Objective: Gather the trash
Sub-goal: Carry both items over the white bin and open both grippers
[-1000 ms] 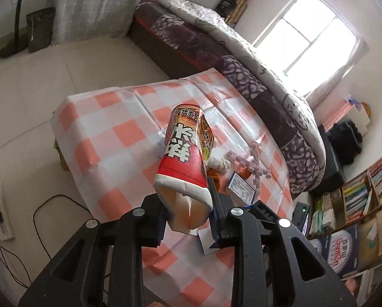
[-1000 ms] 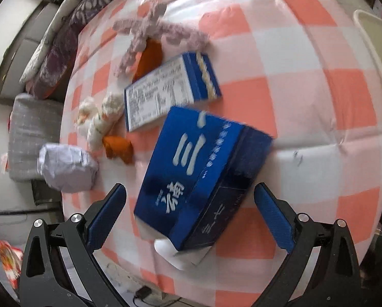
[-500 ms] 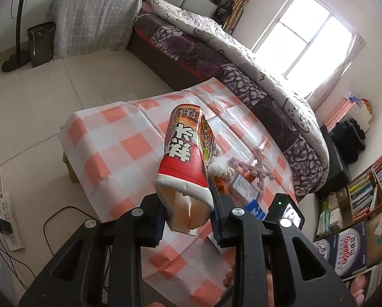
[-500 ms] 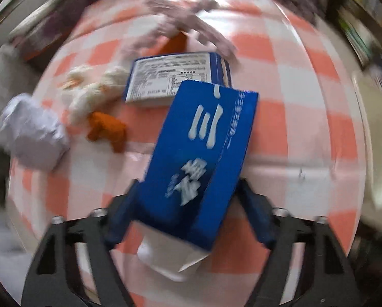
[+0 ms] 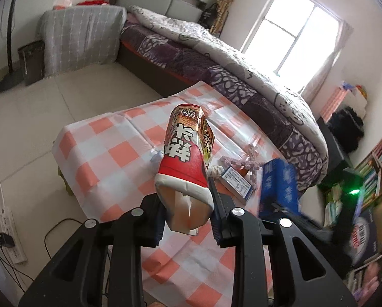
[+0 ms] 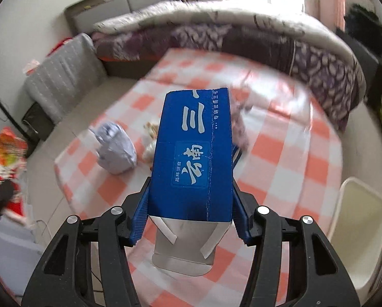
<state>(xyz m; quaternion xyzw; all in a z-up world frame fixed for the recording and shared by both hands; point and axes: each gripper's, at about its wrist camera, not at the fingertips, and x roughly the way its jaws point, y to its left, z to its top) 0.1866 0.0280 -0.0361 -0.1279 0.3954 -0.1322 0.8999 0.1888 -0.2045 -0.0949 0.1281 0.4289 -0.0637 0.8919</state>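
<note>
My left gripper [image 5: 188, 216] is shut on a squashed red instant-noodle cup [image 5: 186, 151], held up above the checked tablecloth [image 5: 109, 158]. In the right wrist view my right gripper [image 6: 191, 221] has its blue pads pressed on both sides of a tall blue carton [image 6: 193, 153], jaws still closing, lifted off the table. The same carton [image 5: 278, 186] shows blurred at the right of the left wrist view. On the table lie a crumpled pale paper ball [image 6: 116, 151], a small blue-and-white box [image 5: 235, 180] and a pinkish knitted piece [image 5: 242, 162].
A bed with a purple patterned quilt [image 5: 216, 58] runs along the table's far side. A cream chair [image 6: 360, 220] stands at the right table edge. Bookshelves [image 5: 378, 163] fill the right wall. A power strip with cables [image 5: 9, 232] lies on the tiled floor at the left.
My right gripper shut on the blue carton, lifted it off the table and rolled upright. The left gripper rose a little with the red cup, still gripped.
</note>
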